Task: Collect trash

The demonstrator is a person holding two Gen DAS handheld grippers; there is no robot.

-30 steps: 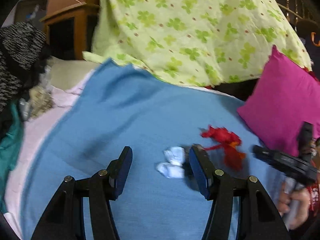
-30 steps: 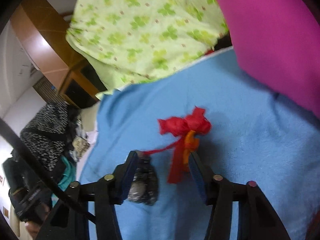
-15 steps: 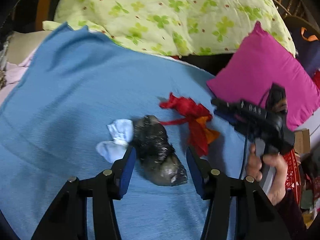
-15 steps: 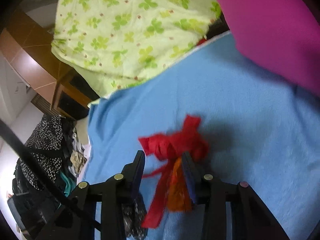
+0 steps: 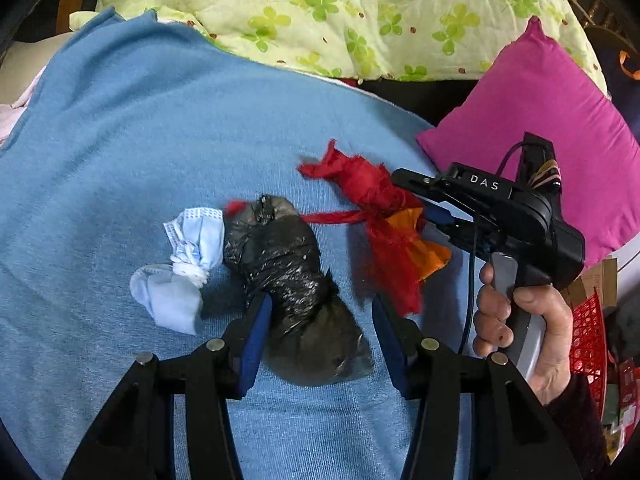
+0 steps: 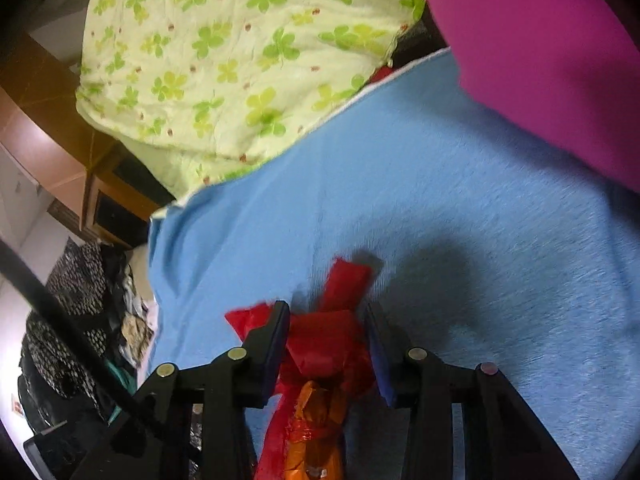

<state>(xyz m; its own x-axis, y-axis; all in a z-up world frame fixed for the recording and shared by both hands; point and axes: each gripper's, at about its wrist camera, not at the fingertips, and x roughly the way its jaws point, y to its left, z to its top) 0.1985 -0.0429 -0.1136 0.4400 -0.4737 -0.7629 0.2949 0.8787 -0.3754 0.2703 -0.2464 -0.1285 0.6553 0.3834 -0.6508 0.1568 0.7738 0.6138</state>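
Two pairs of fingers had each straddled a bundle of trash on the bed. The left gripper (image 5: pixel 320 334) stood with its fingers (image 5: pixel 254 344) narrowed around the black plastic bundle (image 5: pixel 288 276) — the left pad touched the wrinkled wrap, while the right pad looked a little clear of it, so I would call this a straddle and not yet a firm hold. That bundle's long axis ran away from the fingers toward the upper left of the left wrist view, nearly along the line they pointed, and only its near, fatter end lay between them. Just beside it, touching its far left flank, sat a crumpled face mask (image 5: pixel 182 270). The right gripper (image 6: pixel 326 344) had its fingers (image 6: pixel 274 350) narrow and pressed on the red and orange bundle (image 6: pixel 326 350), which ran lengthwise between them with its red tip poking out ahead. Both bundles rested on the blue blanket (image 5: pixel 120 140), near each other but apart — each nearer its own hand. Beyond lay a clover-print quilt (image 5: pixel 320 12) and a magenta pillow (image 5: pixel 560 128). The person's right hand (image 5: pixel 520 328) gripped its handle.
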